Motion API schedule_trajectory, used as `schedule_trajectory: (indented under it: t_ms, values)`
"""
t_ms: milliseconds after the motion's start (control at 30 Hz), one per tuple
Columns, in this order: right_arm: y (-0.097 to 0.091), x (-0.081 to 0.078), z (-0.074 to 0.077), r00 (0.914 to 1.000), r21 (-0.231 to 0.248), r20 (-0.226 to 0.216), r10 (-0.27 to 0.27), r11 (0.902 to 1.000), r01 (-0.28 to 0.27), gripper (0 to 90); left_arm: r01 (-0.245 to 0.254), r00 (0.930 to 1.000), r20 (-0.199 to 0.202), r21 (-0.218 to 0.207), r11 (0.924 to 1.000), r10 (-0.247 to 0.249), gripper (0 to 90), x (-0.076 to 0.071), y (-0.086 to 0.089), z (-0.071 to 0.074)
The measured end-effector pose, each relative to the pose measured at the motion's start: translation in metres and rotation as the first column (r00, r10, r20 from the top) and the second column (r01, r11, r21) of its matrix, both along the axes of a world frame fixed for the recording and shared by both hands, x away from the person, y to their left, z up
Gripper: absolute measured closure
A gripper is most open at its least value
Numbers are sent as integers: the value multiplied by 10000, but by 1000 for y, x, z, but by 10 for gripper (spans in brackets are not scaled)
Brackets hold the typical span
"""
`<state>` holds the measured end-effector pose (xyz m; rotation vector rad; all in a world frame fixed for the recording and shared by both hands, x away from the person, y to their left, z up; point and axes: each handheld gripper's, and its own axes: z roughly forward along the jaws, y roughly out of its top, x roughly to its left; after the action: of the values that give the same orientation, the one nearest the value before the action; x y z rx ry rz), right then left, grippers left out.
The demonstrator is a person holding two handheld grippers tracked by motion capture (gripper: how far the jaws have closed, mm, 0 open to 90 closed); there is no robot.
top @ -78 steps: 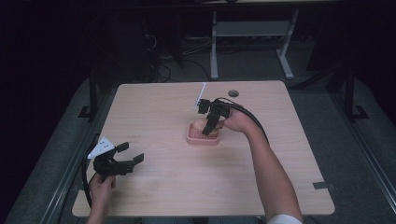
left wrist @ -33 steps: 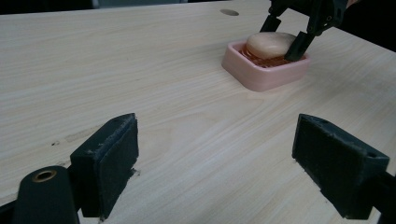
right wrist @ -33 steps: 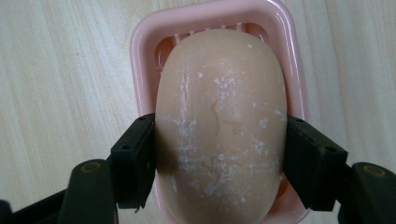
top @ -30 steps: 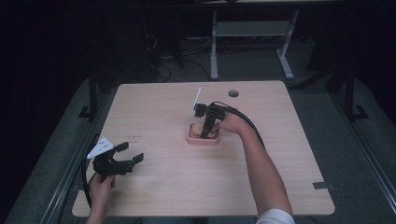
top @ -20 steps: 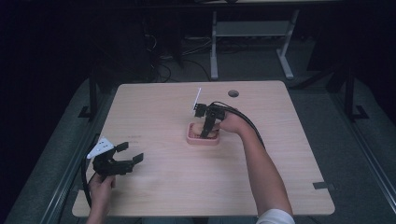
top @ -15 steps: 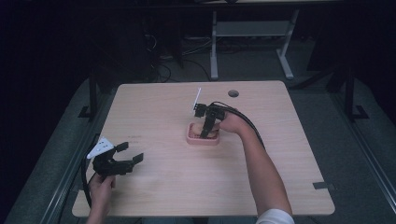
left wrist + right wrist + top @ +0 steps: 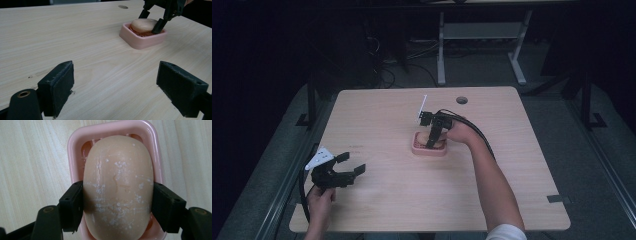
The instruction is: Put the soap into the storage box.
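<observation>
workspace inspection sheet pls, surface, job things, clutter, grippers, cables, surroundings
surface: light wood table, round hole near far edge
job's things: beige soap bar lying in pink soap dish, mid-table
clutter: nothing seen
grippers: right gripper pointing down, jaws shut on the soap bar's sides; left gripper low over bare table at near left, jaws open, nothing between them
cables: black cable along right forearm; another off left gripper
surroundings: dark floor, grey metal frame behind the table
</observation>
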<state>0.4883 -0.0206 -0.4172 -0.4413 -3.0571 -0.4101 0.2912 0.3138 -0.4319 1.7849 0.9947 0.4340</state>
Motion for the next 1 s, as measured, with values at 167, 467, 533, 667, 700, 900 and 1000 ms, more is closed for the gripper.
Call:
schedule_trajectory:
  t_ms: [167,467,533,667,700,900,1000]
  values:
    - [0,0,0,10000,-16,-55,-54,10000,54,315,16,10000,-5,9,10000,-16,142,0,0,0]
    - [-3,1,5,10000,259,9,-83,9996,82,346,8,10000,9,-1,10000,-8,142,0,0,0]
    - [-4,0,8,9999,389,1,-129,9992,129,337,6,10000,-6,-2,10000,-6,142,0,0,0]
    - [-6,0,11,9997,384,-53,-237,9990,239,301,30,10000,12,16,10000,-30,143,0,0,0]
    - [-6,0,11,9997,384,-53,-237,9990,239,301,30,10000,12,16,10000,-30,143,0,0,0]
    - [-9,-3,11,9993,477,-50,-359,9982,361,274,18,10000,-20,17,10000,-18,143,0,0,0]
    - [-13,-4,13,9991,596,-36,-414,9974,415,269,25,10000,9,33,10000,-25,143,0,0,0]
